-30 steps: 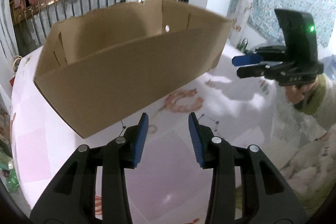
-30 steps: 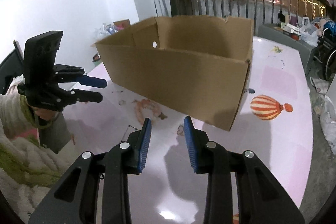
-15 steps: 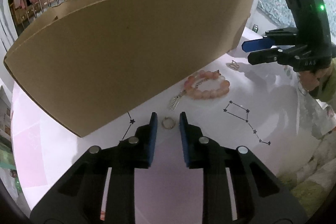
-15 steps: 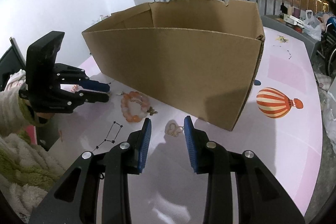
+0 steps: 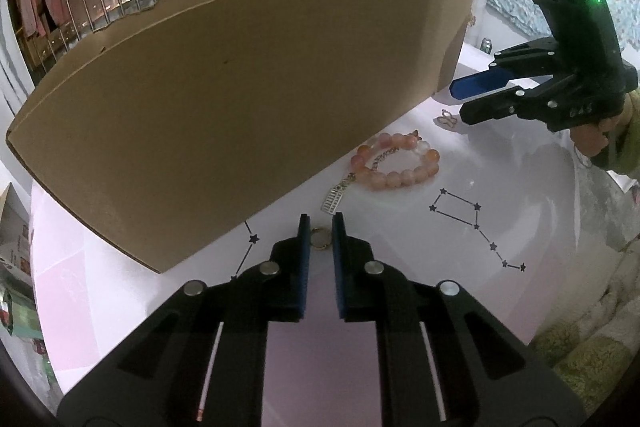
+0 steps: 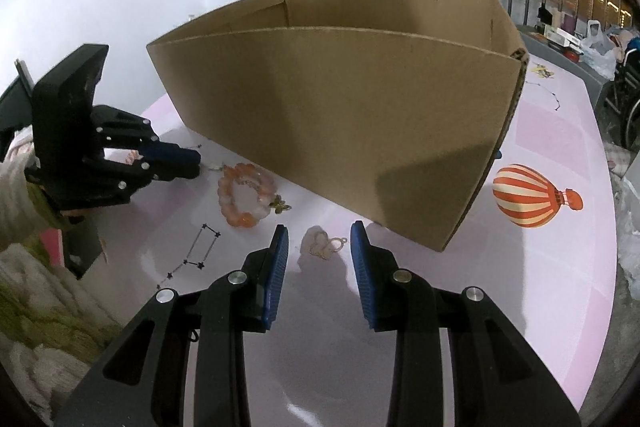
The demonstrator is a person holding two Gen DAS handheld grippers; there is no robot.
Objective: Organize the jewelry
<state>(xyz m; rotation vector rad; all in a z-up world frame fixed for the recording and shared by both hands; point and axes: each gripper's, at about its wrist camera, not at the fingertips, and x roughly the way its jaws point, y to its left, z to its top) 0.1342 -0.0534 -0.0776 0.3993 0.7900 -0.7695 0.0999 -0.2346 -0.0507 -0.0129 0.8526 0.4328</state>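
A small gold ring (image 5: pixel 321 239) lies on the pink table between the blue pads of my left gripper (image 5: pixel 321 223). Its jaws are closing and the pads touch the ring on both sides. A pink bead bracelet (image 5: pixel 396 167) with a silver tag (image 5: pixel 334 201) lies just beyond, against the cardboard box (image 5: pixel 240 107). My right gripper (image 6: pixel 320 229) hangs open over a small gold butterfly-shaped charm (image 6: pixel 326 245), which lies untouched between its fingertips. The right wrist view also shows the bracelet (image 6: pixel 246 199) and the left gripper (image 6: pixel 196 165) low at the left.
The tall open cardboard box (image 6: pixel 340 107) fills the table's middle, close behind the jewelry. The tabletop (image 6: pixel 560 267) carries a constellation print (image 5: pixel 476 223) and a hot-air-balloon print (image 6: pixel 532 197). A fuzzy sleeve (image 6: pixel 40 307) lies at the near edge. A railing and hanging clothes stand behind.
Both grippers have come down toward the table and nearer the box. The left jaws have narrowed from wide apart to touching the ring. The right jaws keep the same gap.
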